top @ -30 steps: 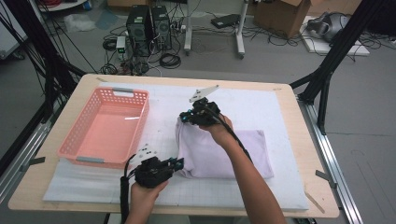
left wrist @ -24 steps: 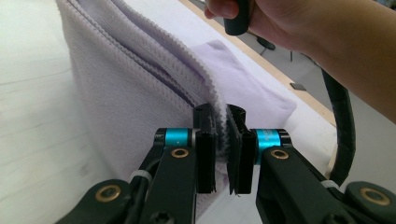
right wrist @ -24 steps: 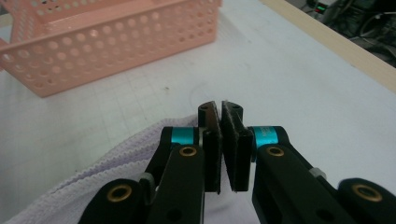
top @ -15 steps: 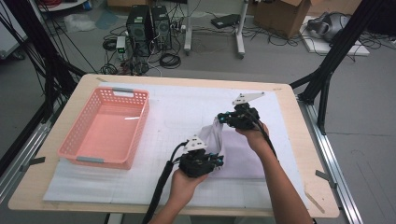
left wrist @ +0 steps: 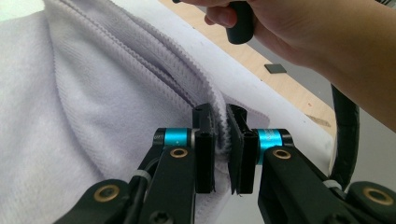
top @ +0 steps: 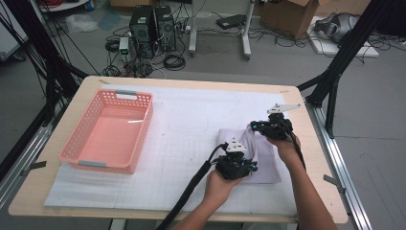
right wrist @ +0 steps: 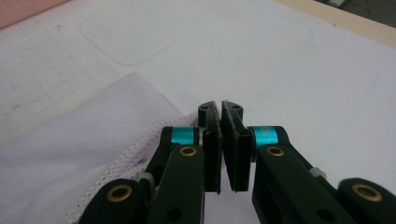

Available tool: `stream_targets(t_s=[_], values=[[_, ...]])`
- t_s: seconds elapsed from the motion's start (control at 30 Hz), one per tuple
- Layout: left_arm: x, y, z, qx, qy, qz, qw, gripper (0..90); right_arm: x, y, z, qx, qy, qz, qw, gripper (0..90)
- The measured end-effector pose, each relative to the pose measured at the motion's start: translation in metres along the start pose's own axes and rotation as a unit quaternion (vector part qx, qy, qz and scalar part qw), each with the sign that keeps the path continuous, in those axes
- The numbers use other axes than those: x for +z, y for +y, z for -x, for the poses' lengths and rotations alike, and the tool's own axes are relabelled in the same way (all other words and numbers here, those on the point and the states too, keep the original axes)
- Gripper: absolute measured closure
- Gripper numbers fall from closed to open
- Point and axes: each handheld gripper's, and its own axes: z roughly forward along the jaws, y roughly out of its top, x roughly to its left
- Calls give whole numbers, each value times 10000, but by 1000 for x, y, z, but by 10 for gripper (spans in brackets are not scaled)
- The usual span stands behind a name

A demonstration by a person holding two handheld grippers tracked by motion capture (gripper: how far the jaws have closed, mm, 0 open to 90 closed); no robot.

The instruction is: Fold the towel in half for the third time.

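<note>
Lilac terry towel (top: 261,153) folded, lower right of tabletop (top: 191,86). Left tongs (left wrist: 223,140) pinch near hem, right tongs (right wrist: 220,140) pinch far corner; fold edge runs between them.

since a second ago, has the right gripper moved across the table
Yes. In the high view the right gripper, shut on the lilac towel, has moved rightward, away from the pink basket and toward the table's right edge.
</note>
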Motion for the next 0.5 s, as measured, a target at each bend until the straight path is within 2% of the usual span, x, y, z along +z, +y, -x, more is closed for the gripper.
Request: stream_targets(t_s=[0.17, 0.27, 0.37, 0.43, 0.5], values=[[15, -1, 6, -67, -54, -64, 9999, 766, -9, -17, 15, 238, -161, -45, 9996, 868], [14, -1, 9, 20, -94, 8, 10000, 646, -14, -20, 19, 234, -277, 4, 9993, 869], [2, 1, 10, 166, -149, 138, 9997, 511, -15, -24, 22, 195, -377, -86, 9991, 869], [-12, 1, 8, 359, -13, 244, 9991, 487, -16, -29, 25, 244, -476, -107, 9985, 866], [-23, 0, 2, 421, 84, 306, 9986, 433, -19, -34, 25, 407, -622, -105, 9972, 830]])
